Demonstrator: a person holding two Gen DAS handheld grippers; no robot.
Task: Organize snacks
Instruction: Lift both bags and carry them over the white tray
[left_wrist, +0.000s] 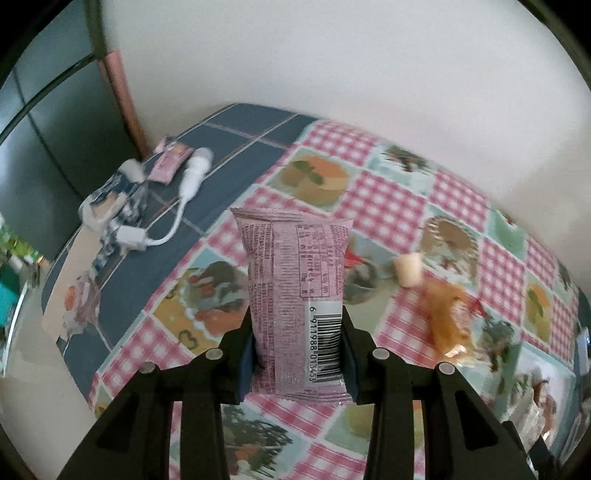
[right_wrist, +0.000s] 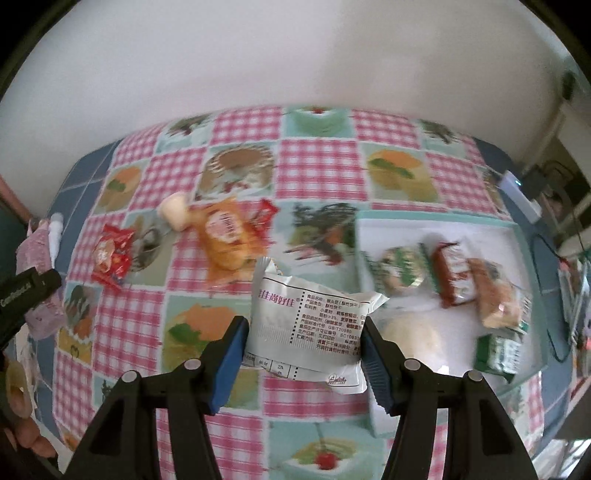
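Observation:
My left gripper (left_wrist: 297, 332) is shut on a pink snack packet (left_wrist: 295, 280), held upright above the checked tablecloth (left_wrist: 388, 206). My right gripper (right_wrist: 301, 332) is shut on a white snack packet (right_wrist: 310, 325) with printed text, held above the cloth just left of a white tray (right_wrist: 480, 236). The tray holds a green round packet (right_wrist: 399, 273), a red-brown packet (right_wrist: 452, 280), a tan bread packet (right_wrist: 496, 302) and a green packet (right_wrist: 498, 350). On the cloth lie an orange bread packet (right_wrist: 229, 236), a red packet (right_wrist: 110, 254) and a small cream bun (right_wrist: 173, 210).
A white cable with adapter (left_wrist: 166, 206) and a small pink packet (left_wrist: 168, 166) lie on the blue cloth at the far left edge. The left gripper's black body (right_wrist: 26, 291) shows at left in the right wrist view. A wall stands behind the table.

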